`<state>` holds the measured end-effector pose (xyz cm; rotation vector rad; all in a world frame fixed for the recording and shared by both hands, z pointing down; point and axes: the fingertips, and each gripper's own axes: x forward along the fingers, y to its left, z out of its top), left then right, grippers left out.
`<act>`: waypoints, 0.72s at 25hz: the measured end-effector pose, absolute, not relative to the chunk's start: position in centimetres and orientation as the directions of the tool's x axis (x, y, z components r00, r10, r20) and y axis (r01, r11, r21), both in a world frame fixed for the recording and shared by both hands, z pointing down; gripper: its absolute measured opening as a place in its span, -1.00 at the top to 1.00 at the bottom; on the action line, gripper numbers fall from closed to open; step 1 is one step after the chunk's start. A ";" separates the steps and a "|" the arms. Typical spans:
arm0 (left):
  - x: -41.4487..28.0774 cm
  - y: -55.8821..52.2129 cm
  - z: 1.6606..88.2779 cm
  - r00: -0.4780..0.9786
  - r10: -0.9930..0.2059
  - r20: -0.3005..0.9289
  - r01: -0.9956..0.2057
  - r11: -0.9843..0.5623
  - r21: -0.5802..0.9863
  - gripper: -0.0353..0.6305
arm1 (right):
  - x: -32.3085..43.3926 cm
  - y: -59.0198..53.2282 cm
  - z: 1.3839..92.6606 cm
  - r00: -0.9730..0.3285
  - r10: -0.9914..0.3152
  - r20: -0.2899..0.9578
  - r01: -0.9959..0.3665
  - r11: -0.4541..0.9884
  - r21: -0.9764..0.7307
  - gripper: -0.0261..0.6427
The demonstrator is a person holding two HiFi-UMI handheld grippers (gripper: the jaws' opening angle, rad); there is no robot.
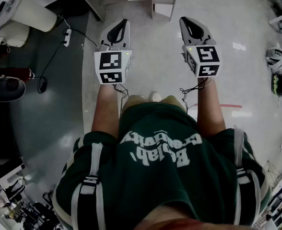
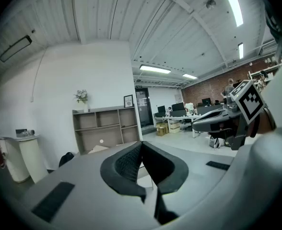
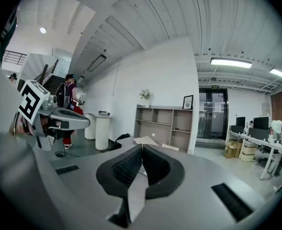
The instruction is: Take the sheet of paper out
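Both grippers are held out level over the pale floor, side by side and about a hand's width apart. In the head view my left gripper (image 1: 119, 28) has its dark jaws together, with nothing between them. My right gripper (image 1: 191, 25) looks the same, jaws closed and empty. The left gripper view shows its ribbed pads (image 2: 131, 163) meeting at the tip, and so does the right gripper view with its pads (image 3: 130, 166). I cannot make out a sheet of paper in any view.
An open shelf unit (image 3: 166, 123) stands against the white wall ahead, with a flat cardboard piece (image 3: 145, 140) in front of it. A white pedestal (image 3: 102, 131) and a person in red (image 3: 70, 99) are at left. Cables and a power strip (image 1: 67, 34) lie on the dark floor.
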<state>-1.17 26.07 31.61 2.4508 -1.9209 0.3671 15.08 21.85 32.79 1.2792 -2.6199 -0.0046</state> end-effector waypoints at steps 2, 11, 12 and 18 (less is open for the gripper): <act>-0.9 26.0 31.7 0.221 -0.958 0.184 -0.958 -0.248 -0.144 0.84 | 15.3 21.7 32.9 -0.596 -0.778 0.197 -0.777 0.621 0.102 0.82; -0.4 25.8 31.6 0.218 -0.959 0.183 -0.957 -0.247 -0.151 0.84 | 15.4 21.7 32.8 -0.610 -0.771 0.181 -0.767 0.632 0.106 0.82; -0.3 25.8 31.7 0.219 -0.958 0.184 -0.957 -0.247 -0.152 0.84 | 15.5 21.7 32.9 -0.613 -0.769 0.179 -0.766 0.635 0.105 0.82; -0.4 25.1 31.6 0.222 -0.956 0.190 -0.956 -0.251 -0.148 0.84 | 15.4 21.3 32.6 -0.622 -0.764 0.171 -0.760 0.642 0.101 0.82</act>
